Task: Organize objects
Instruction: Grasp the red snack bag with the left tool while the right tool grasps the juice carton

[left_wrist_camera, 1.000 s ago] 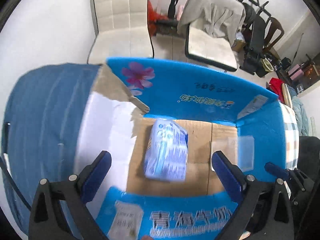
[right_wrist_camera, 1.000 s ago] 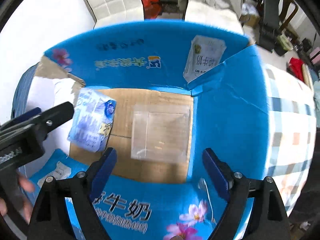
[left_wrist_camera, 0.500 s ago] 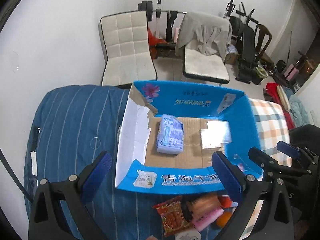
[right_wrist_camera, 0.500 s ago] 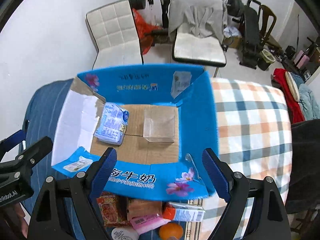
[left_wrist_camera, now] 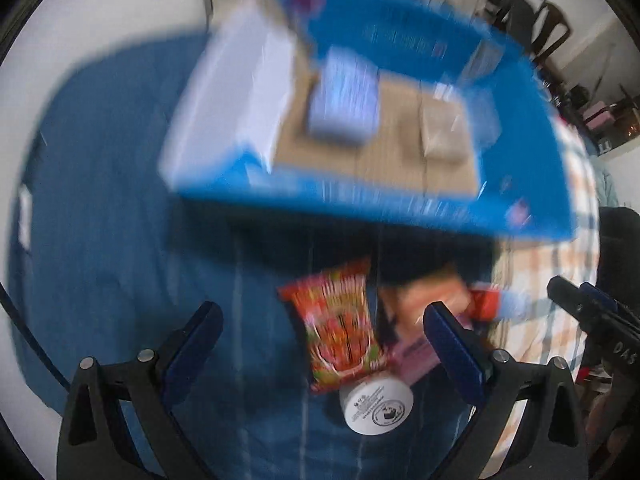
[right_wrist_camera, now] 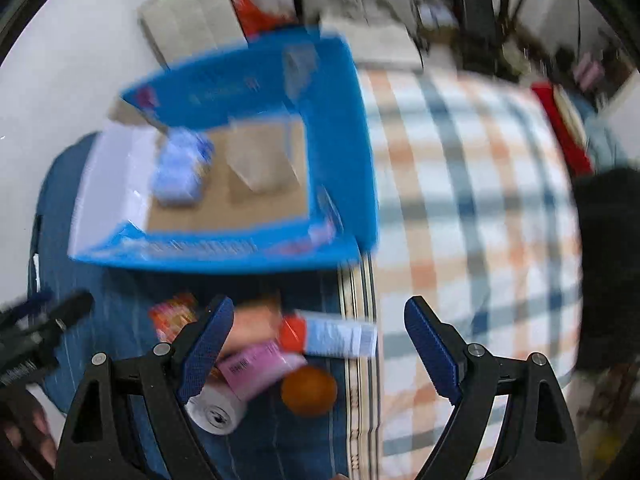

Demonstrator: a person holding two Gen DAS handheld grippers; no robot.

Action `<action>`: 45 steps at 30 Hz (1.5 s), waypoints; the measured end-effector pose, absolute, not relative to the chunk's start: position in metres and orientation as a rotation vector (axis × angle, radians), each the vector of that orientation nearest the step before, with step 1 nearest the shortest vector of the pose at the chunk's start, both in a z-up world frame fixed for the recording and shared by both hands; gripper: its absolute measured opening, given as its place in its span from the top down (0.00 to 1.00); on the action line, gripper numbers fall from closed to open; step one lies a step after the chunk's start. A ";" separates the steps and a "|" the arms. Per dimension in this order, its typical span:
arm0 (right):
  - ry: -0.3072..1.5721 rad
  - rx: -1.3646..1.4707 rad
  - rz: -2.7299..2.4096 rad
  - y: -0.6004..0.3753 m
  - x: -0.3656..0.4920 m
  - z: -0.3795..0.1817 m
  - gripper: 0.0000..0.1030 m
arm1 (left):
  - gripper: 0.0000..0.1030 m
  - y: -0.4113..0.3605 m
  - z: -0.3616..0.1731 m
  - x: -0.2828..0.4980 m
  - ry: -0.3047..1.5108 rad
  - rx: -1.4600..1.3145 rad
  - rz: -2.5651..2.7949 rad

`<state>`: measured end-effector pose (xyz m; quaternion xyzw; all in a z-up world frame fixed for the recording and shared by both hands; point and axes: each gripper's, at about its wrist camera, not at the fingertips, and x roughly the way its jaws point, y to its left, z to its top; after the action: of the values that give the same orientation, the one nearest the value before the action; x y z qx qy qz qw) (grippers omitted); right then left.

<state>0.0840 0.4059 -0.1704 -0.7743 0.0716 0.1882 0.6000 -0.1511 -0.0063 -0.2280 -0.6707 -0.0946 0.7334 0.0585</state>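
Note:
A blue cardboard box [left_wrist_camera: 400, 208] [right_wrist_camera: 224, 256] lies open on the bed. Inside are a light blue packet [left_wrist_camera: 344, 100] [right_wrist_camera: 180, 172] and a clear plastic box [left_wrist_camera: 444, 132] [right_wrist_camera: 260, 164]. In front of it lies a heap: a red snack bag [left_wrist_camera: 340, 328], an orange packet [left_wrist_camera: 428, 300], a pink packet [right_wrist_camera: 256, 368], a white jar [left_wrist_camera: 376, 404], a red-and-white carton [right_wrist_camera: 336, 336] and an orange fruit [right_wrist_camera: 308, 390]. My left gripper [left_wrist_camera: 320, 344] is open above the snack bag. My right gripper [right_wrist_camera: 316, 344] is open above the carton and fruit. Both views are blurred.
A blue striped cover [left_wrist_camera: 120, 260] lies on the left and a checked cover [right_wrist_camera: 472, 208] on the right. Chairs [right_wrist_camera: 192, 28] and clutter stand beyond the bed against the white wall.
Both grippers have pulled back out of the box and tilted down toward the heap in front of it. The packet and clear box stay inside. Both grippers stay open.

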 end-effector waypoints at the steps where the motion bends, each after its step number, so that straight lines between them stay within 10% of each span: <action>1: 0.186 -1.785 0.415 0.405 0.098 -0.170 0.13 | 0.00 -0.002 -0.244 -0.149 -0.300 -2.055 2.199; 12: 0.373 -1.702 0.310 0.397 0.180 -0.184 0.10 | 0.12 0.045 -0.327 -0.139 -0.053 -2.142 2.077; 17: 0.371 -1.687 0.277 0.398 0.191 -0.190 0.10 | 0.52 0.035 -0.319 -0.135 0.000 -2.100 2.124; 45: 0.295 -1.822 0.534 0.316 0.034 -0.163 0.12 | 0.53 0.006 -0.140 -0.099 -0.092 -1.698 2.410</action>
<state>0.0342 0.3163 -0.1634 -0.7772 0.1258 0.2276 0.5730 -0.0994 0.0061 -0.1403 -0.5730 -0.0310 0.8134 0.0957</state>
